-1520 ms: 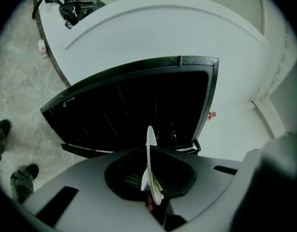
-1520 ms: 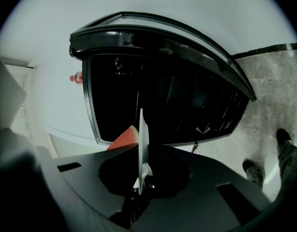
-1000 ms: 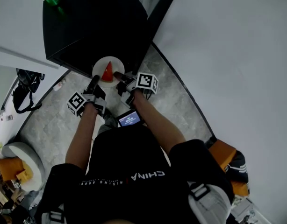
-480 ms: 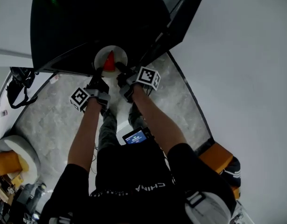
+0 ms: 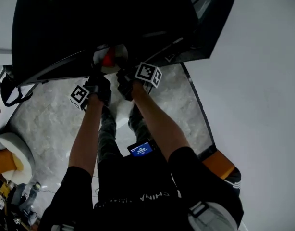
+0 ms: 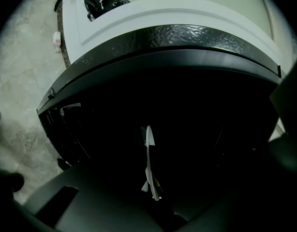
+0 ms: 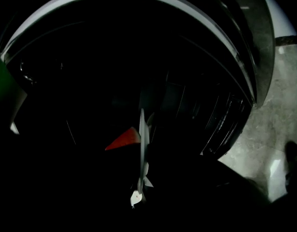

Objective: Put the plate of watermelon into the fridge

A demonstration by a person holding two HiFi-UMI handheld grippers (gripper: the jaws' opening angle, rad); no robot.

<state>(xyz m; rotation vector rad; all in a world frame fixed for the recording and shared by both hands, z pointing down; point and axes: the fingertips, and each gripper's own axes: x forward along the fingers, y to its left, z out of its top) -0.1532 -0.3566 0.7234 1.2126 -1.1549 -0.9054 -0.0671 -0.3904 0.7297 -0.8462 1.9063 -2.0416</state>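
The white plate (image 5: 117, 54) with a red watermelon wedge (image 5: 108, 59) sits at the dark mouth of the black fridge (image 5: 90, 18), partly under its top edge. My left gripper (image 5: 98, 75) is shut on the plate's left rim and my right gripper (image 5: 121, 73) is shut on its right rim. In the left gripper view the plate (image 6: 148, 149) shows edge-on, with the left gripper (image 6: 152, 193) dark around its near rim. The right gripper view has the plate (image 7: 141, 144) edge-on too, the wedge (image 7: 123, 139) left of it, and the right gripper (image 7: 137, 193) at its near end. The fridge interior is almost black.
The fridge door (image 5: 212, 20) stands open at the right, with its shelves (image 7: 211, 115) close beside the plate. A black bag (image 5: 7, 88) and a white cushion (image 5: 10, 146) lie on the marble floor at left. An orange object (image 5: 217, 163) is by the wall at lower right.
Both grippers have carried the plate forward, from in front of the fridge into its opening. The fridge now fills the top of the head view and half hides the plate.
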